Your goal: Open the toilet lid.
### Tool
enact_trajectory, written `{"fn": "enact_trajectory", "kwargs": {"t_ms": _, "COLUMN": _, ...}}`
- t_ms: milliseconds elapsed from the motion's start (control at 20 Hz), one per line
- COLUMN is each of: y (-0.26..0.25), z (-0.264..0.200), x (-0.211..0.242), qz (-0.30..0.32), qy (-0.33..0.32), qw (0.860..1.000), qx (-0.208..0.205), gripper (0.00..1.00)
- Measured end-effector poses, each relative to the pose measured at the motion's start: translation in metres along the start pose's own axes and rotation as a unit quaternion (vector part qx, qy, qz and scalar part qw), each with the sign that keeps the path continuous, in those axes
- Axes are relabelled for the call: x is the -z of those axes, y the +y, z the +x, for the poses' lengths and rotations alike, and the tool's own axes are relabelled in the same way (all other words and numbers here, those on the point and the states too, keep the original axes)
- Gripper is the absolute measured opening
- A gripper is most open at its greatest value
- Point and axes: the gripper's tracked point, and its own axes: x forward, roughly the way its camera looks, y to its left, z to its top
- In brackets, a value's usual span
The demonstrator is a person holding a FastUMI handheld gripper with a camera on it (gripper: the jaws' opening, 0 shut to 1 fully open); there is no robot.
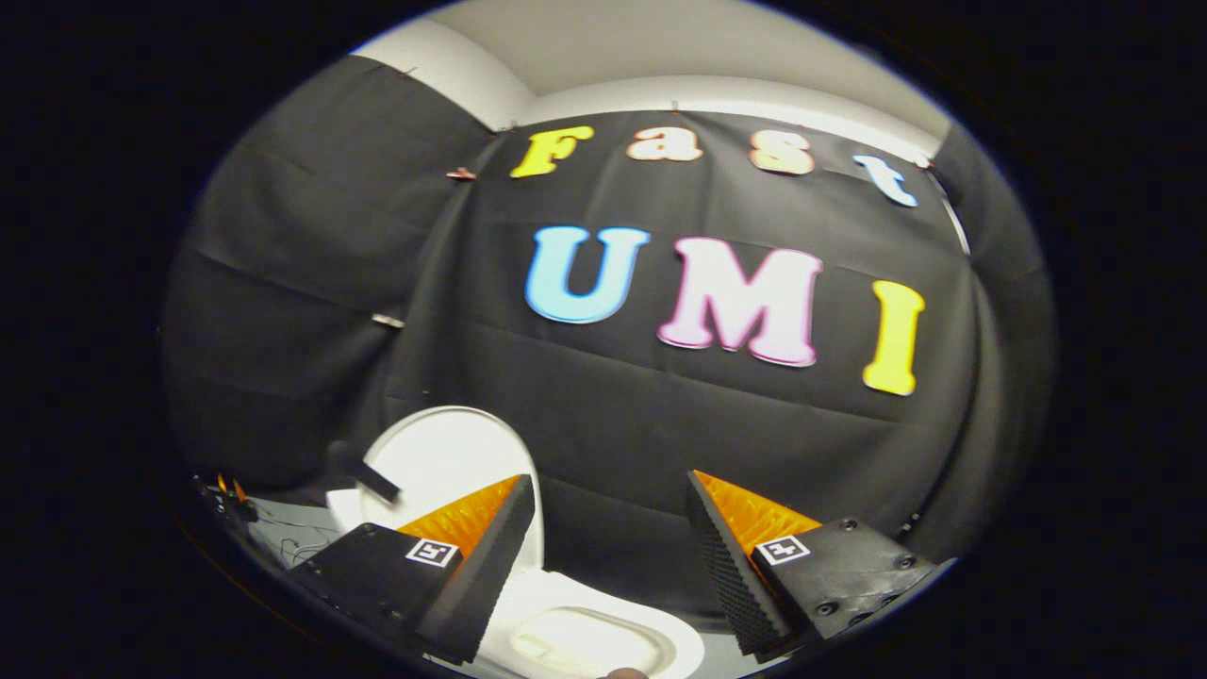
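With its two black, orange-backed ribbed fingers (490, 538) spread wide and nothing between them, the tool (613, 566) hangs above the small white glossy toilet (603, 641), touching nothing.

Toilet lid (443, 462), white rounded plastic, already stands raised, close to upright, leaning back toward the black cloth booth wall (613, 424). Left finger overlaps the lid's lower right edge in the view; can't tell whether they touch, looks like the finger is nearer the camera.

White oval seat and bowl opening (585, 641) sit low between the fingers, closer to the left one, with the rim exposed. Bowl interior looks plain white; detail is too soft to say more.

Short dark rod-like part (363, 469) crosses the lid's left edge, slanted. It is blurred, so I can't identify it.

Right finger (731, 556) is well apart from the toilet, with only black cloth behind it. Each finger body carries a small square black-and-white marker tag (432, 552).

Left of the toilet, a pale floor patch (292, 538) with thin loose wires (306, 549), and a dark bit of gear with orange bits (226, 495) at its far end, too small to make out.

Above the cloth, a white wall strip and ceiling (660, 47).
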Motion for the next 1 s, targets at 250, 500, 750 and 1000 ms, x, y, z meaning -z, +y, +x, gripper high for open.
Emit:
{"fn": "enact_trajectory", "kwargs": {"t_ms": 250, "y": -0.107, "z": -0.04, "x": 0.039, "qz": 0.023, "qy": 0.002, "qw": 0.995, "qx": 0.094, "gripper": 0.98}}
{"fn": "enact_trajectory", "kwargs": {"t_ms": 500, "y": -0.145, "z": -0.07, "x": 0.07, "qz": 0.037, "qy": 0.005, "qw": 0.989, "qx": 0.141, "gripper": 0.98}}
{"fn": "enact_trajectory", "kwargs": {"t_ms": 750, "y": -0.152, "z": -0.09, "x": 0.108, "qz": 0.046, "qy": 0.028, "qw": 0.988, "qx": 0.144, "gripper": 0.99}}
{"fn": "enact_trajectory", "kwargs": {"t_ms": 1000, "y": -0.161, "z": -0.084, "x": 0.117, "qz": 0.052, "qy": 0.021, "qw": 0.986, "qx": 0.156, "gripper": 0.99}}
